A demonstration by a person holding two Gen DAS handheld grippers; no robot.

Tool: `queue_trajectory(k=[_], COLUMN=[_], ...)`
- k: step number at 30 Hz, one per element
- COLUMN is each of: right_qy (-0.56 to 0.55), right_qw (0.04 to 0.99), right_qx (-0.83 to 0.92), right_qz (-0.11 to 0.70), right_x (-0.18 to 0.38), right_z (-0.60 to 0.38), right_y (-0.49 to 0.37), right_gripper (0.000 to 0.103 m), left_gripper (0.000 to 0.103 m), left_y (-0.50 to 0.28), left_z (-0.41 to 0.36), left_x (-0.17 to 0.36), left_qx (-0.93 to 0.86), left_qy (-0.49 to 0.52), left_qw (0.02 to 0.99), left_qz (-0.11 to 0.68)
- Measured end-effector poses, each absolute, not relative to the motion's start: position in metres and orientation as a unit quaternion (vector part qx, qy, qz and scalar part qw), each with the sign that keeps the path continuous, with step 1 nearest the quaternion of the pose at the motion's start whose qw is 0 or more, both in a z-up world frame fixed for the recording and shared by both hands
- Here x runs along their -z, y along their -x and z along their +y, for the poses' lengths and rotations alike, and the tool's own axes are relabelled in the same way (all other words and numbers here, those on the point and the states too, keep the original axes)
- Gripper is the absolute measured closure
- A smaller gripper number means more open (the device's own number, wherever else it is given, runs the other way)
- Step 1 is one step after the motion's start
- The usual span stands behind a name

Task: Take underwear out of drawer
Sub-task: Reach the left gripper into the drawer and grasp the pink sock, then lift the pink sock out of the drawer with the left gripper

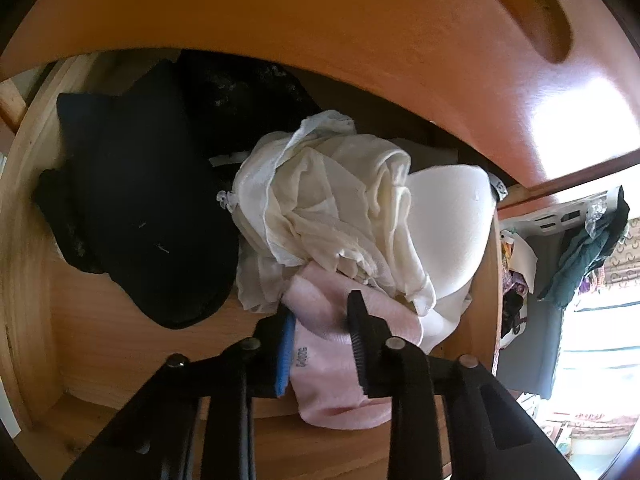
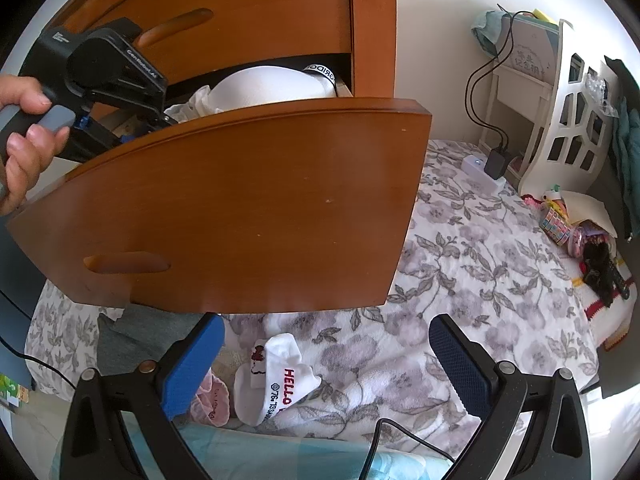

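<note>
A: Which markings are showing?

B: "HELLO" is reading red on the white ankle sock lying on the floral bedspread. "GenRoboLab" is showing on the left gripper body. Small print on the pale pink knit underwear is staying illegible.

A: Finger status?

B: The left fingers are pinching the pink garment inside the open wooden drawer, beside cream cloth. The right gripper is hanging spread, empty.

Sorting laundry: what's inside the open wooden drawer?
A black garment, crumpled cream underwear, a white bra cup and a pink garment in the left tool. Anything beneath them is covered.
</note>
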State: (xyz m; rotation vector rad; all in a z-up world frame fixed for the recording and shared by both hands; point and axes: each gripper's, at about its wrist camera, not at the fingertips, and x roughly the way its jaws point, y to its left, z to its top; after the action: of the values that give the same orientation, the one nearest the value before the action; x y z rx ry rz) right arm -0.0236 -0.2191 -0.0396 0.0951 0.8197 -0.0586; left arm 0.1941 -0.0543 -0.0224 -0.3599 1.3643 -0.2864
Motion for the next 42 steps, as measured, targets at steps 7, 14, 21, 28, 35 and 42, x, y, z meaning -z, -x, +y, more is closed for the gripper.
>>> queue_trajectory(k=[7,14,21,28,35,42], right_qy=[-0.044,-0.041,-0.036,-0.030,-0.024,-0.017], right_qw=[0.916,0.917,0.918,0.919,0.920,0.920], right_qx=[0.031,0.034,0.038,0.040,0.044,0.047], right_qz=[0.397,0.395,0.393,0.392,0.390,0.388], right_x=[0.039,0.038,0.037,0.037,0.036,0.035], right_z=[-0.219,-0.217,-0.216,-0.214,-0.212,-0.210], right_y=[0.025,0.025,0.026,0.026,0.027,0.028], right_gripper=[0.000,0.000,0.000,0.000,0.000,0.000], left_gripper=[0.086,0.091,0.091,0.091,0.091,0.091], left_y=[-0.181,-0.166,-0.151,-0.137,-0.117,-0.092], left_z=[-0.049,-0.039,-0.022,-0.004,0.012,0.026], left_x=[0.013,0.001,-0.018,-0.036,-0.061,-0.086], left_qx=[0.149,0.158,0.153,0.149,0.147,0.150], left_qy=[0.165,0.174,0.180,0.200,0.205,0.217], left_qw=[0.762,0.775,0.794,0.811,0.833,0.853], left_qz=[0.608,0.586,0.561,0.529,0.493,0.450])
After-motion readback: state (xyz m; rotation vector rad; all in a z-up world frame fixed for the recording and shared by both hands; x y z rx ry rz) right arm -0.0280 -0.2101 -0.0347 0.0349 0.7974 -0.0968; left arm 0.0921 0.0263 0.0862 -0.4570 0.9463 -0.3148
